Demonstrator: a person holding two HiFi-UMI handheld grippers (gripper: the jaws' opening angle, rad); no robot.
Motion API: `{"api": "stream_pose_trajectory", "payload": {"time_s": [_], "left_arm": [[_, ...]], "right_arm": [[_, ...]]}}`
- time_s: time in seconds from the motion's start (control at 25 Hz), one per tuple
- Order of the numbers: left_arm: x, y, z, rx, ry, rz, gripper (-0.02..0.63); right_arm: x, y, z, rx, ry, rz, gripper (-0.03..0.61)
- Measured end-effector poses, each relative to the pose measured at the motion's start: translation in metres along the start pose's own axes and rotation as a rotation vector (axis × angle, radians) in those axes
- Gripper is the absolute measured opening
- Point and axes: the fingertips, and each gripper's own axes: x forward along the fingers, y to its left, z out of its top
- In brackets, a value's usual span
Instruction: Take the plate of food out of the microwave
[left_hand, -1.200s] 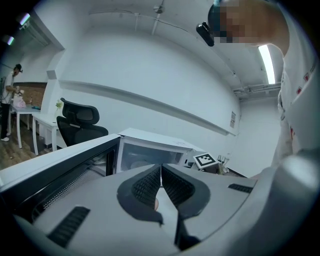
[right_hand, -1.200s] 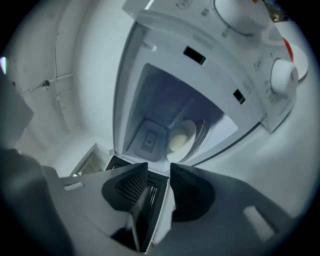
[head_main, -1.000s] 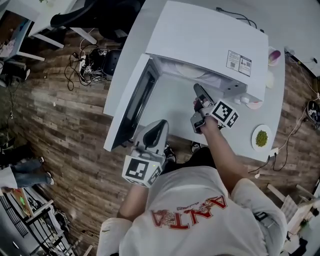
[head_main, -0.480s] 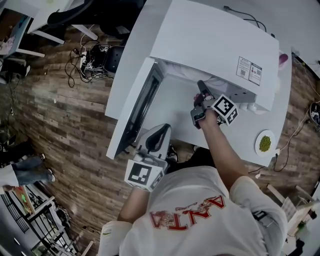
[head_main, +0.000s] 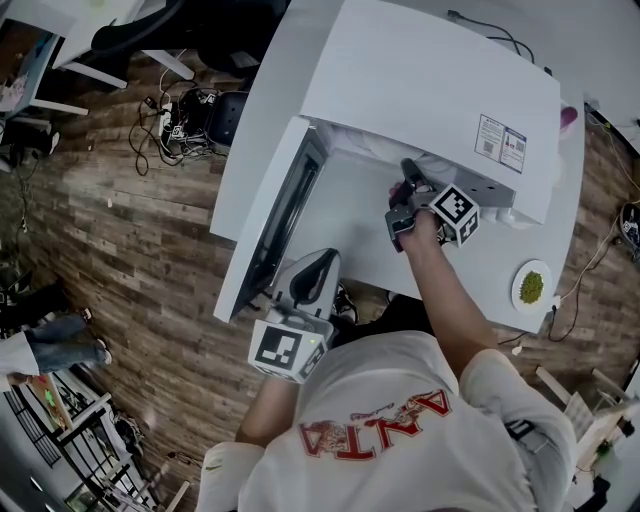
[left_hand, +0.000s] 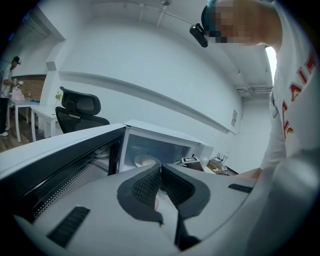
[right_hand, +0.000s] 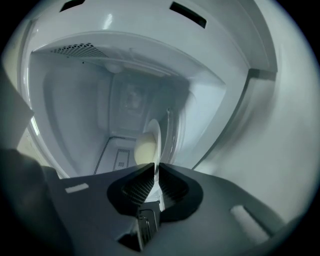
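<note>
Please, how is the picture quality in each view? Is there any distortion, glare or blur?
Head view: evenly lit and sharp, though the edges of the microwave bow slightly. Left gripper view: strong fisheye bending, black corners, a washed-out bright strip at the upper right, and a mosaic patch on top. Right gripper view: round black border, curved microwave walls, soft light, plate fairly sharp.

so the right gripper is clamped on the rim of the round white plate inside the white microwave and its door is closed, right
No, the door is swung open, as the head view shows. The rest stands: the right gripper has just been closing its jaws, and they grip the rim of the round white plate inside the white microwave.
</note>
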Motion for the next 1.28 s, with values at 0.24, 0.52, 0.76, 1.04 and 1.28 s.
{"api": "stream_pose_trajectory", "payload": {"time_s": [0.24, 0.52, 0.76, 1.04, 1.28], "left_arm": [[-0.004, 0.0, -0.005, -0.012, 0.001, 0.002, 0.017], [-0.006, -0.001, -0.004, -0.013, -0.002, 0.002, 0.017], [-0.005, -0.004, -0.004, -0.013, -0.004, -0.007, 0.017], [-0.004, -0.008, -0.007, -0.01, 0.006, -0.019, 0.017], [-0.005, -0.006, -0.01, -0.011, 0.007, -0.015, 0.017]], "right_arm": [[0.001, -0.001, -0.001, 0.033, 0.002, -0.006, 0.02], [-0.012, -0.001, 0.0, 0.061, 0.006, 0.004, 0.017], [-0.024, -0.006, 0.001, 0.057, 0.014, -0.004, 0.017], [-0.028, -0.011, 0.002, 0.074, 0.01, 0.025, 0.018], [-0.02, -0.012, 0.0, 0.087, 0.024, 0.061, 0.057]]}}
